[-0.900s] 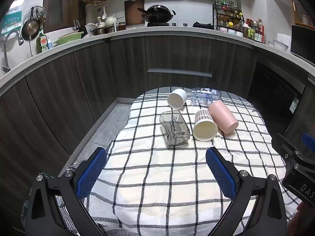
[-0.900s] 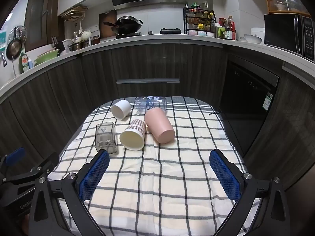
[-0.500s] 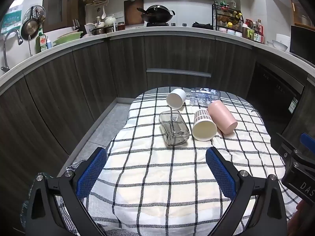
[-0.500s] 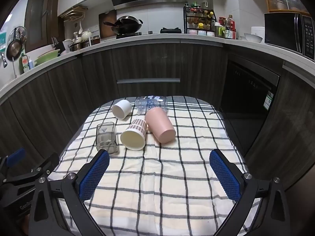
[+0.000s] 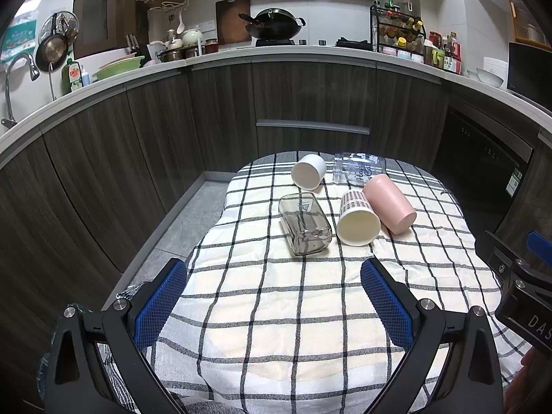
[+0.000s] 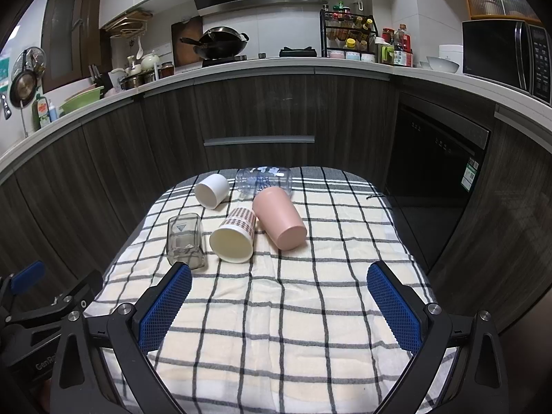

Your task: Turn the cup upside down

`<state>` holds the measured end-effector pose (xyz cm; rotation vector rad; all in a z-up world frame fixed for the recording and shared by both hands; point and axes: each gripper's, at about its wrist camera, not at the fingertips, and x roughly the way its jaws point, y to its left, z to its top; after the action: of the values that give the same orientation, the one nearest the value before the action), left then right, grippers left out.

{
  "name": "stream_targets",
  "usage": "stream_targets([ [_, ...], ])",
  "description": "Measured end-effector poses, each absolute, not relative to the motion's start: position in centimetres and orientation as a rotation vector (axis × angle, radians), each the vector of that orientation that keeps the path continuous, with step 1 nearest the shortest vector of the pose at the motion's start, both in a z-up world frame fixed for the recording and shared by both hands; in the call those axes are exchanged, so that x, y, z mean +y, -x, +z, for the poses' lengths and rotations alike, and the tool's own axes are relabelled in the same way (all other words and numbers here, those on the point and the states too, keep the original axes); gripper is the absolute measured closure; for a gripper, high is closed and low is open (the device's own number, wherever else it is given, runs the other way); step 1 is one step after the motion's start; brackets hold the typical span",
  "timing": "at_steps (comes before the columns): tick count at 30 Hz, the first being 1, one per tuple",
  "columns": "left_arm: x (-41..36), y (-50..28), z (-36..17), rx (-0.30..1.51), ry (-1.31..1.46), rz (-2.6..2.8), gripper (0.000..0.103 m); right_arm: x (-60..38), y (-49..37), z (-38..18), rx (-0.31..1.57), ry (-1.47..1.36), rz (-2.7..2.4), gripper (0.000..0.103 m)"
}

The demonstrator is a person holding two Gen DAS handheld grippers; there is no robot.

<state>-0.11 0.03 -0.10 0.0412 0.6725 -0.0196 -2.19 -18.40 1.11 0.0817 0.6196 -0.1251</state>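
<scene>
Several cups lie on their sides on a checked cloth: a square clear glass (image 5: 305,224) (image 6: 184,238), a patterned paper cup (image 5: 357,217) (image 6: 234,234), a pink cup (image 5: 390,203) (image 6: 279,217), a white cup (image 5: 308,171) (image 6: 211,190) and a clear printed glass (image 5: 358,171) (image 6: 264,180). My left gripper (image 5: 274,302) is open and empty, low over the near cloth, short of the cups. My right gripper (image 6: 279,305) is open and empty, likewise short of them.
The checked cloth (image 5: 293,310) (image 6: 276,310) covers a small table in front of dark curved kitchen cabinets (image 5: 310,103). The floor (image 5: 186,220) drops off at the left. The other gripper shows at each view's edge, the right one (image 5: 517,286) and the left one (image 6: 34,296).
Both grippers have crept slightly forward and the cups sit a touch nearer in view. Nothing was grasped or moved.
</scene>
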Motion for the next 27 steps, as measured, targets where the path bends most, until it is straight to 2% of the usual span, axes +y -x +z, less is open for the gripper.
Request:
stream_targets([
  [27, -0.6, -0.1, -0.5, 0.676, -0.057, -0.033, 0.000, -18.9, 1.8, 0.6, 0.626, -0.089, -0.133, 0.001],
])
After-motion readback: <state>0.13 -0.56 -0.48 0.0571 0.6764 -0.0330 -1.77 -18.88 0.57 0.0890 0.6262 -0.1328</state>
